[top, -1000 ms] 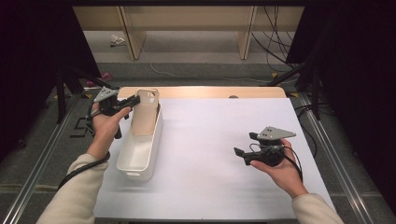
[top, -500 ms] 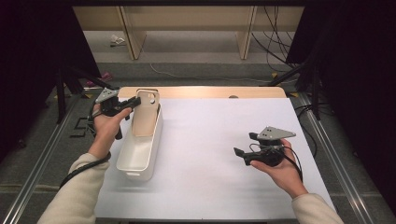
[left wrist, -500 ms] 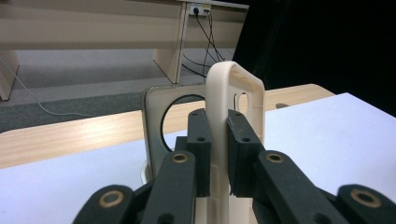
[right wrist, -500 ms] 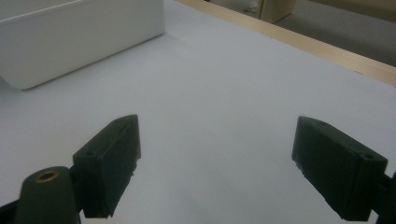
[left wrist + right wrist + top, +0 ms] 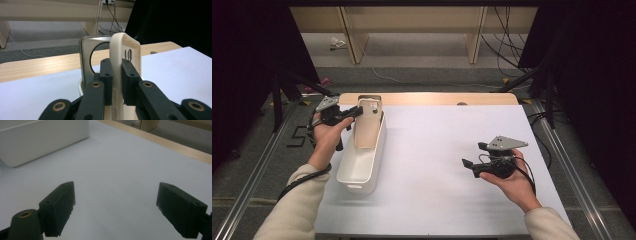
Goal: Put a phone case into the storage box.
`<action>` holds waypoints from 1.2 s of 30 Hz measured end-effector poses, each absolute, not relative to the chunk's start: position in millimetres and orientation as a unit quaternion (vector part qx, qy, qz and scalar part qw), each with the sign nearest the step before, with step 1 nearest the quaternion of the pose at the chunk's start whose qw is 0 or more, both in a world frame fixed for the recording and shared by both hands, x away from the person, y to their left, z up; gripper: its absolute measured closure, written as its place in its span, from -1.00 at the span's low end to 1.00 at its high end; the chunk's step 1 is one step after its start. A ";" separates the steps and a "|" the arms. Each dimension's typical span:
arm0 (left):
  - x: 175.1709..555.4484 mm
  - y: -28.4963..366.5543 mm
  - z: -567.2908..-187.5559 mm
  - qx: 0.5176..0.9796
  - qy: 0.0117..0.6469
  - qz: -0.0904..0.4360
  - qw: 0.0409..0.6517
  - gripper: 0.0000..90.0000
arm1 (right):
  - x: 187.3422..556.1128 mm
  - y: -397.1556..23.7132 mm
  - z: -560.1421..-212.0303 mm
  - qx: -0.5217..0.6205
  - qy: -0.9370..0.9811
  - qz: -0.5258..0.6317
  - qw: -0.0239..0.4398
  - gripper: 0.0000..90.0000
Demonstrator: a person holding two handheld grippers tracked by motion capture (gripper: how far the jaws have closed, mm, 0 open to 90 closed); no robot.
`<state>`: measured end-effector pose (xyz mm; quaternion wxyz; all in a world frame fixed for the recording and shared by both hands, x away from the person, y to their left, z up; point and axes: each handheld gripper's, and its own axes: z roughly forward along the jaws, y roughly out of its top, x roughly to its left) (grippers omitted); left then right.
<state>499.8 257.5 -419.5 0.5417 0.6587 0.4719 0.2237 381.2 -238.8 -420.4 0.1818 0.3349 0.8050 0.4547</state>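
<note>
A cream phone case (image 5: 368, 122) stands upright at the far end of a white bin (image 5: 362, 172) on the left of the table. My left gripper (image 5: 357, 111) is shut on the case's edge from the left. In the left gripper view the pads (image 5: 107, 72) press both faces of the cream case (image 5: 126, 47), and a clear case with a black ring (image 5: 92, 52) stands just behind it. My right gripper (image 5: 473, 155) hovers open over the white table at the right, with nothing between its jaws (image 5: 116, 202).
The white mat (image 5: 437, 150) covers the table, and a wooden strip (image 5: 437, 98) shows at its far edge. The bin's wall (image 5: 37, 140) lies far left of the right gripper. Cables and wooden shelf legs stand beyond the table.
The left gripper has edged slightly right with the cream case in its grip. The right gripper has stayed in place.
</note>
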 end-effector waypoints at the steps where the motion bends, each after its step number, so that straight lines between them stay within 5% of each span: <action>1: 500.1 257.7 -420.0 0.658 0.473 0.223 0.541 0.79 | 381.2 -238.8 -420.3 0.335 0.805 0.455 0.182 -0.64; 36: 502.9 260.3 -425.6 0.664 0.478 0.220 0.532 0.78 | 381.5 -237.9 -421.4 0.334 0.807 0.454 0.179 -0.64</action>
